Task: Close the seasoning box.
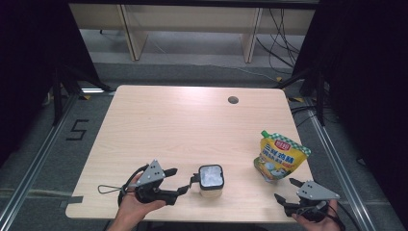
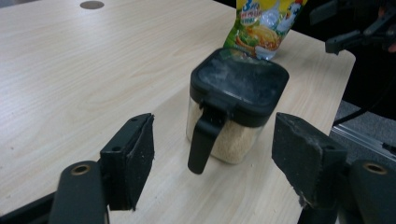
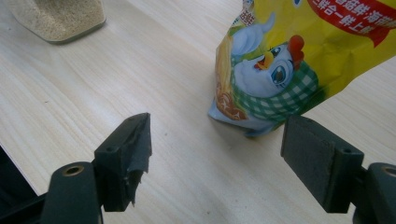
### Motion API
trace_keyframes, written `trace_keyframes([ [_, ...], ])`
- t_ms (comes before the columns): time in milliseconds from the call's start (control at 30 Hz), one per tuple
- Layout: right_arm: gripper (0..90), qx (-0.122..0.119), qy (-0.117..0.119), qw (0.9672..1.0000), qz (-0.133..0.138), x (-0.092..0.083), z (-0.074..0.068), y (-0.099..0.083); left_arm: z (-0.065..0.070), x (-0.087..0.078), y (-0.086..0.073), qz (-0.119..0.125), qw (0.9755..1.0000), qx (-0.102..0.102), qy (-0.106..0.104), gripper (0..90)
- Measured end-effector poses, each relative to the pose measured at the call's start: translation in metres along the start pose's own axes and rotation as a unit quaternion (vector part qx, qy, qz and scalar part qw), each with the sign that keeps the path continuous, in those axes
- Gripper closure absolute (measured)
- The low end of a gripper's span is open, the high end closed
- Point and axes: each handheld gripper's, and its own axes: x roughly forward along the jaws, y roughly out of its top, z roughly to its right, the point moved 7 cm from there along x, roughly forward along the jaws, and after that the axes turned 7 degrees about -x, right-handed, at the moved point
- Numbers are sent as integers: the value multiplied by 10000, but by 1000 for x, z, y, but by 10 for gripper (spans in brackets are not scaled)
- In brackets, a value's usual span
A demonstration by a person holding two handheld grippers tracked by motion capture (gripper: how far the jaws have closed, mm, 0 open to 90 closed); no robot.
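The left gripper (image 1: 179,181) sits at the bottom left of the high view, lying sideways in the person's left hand (image 1: 137,207). Its jaws are spread wide and pinch nothing. Just in front of them stands the small clear jar with a black lid (image 1: 211,180), full of pale grains, upright, its black handle (image 2: 204,140) pointing at the jaws. At the bottom right, the right gripper (image 1: 285,190) is spread too, pointing up-left near the yellow snack bag (image 1: 279,156), which leans on the wooden table (image 1: 183,125).
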Motion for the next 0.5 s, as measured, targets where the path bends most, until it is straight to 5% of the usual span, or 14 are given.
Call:
trace_keyframes([
  [267, 254, -6, 20, 10000, -15, 1, -2, 0, 2, -1, -22, -198, 9997, 121, 97, 258],
  [400, 254, 118, 63, 9999, -34, 1, -5, 0, 2, -3, -28, -269, 9989, 383, 101, 255],
  [500, 254, -44, 54, 10000, -24, 2, -3, 0, 6, -3, -35, -369, 9990, 247, 95, 251],
])
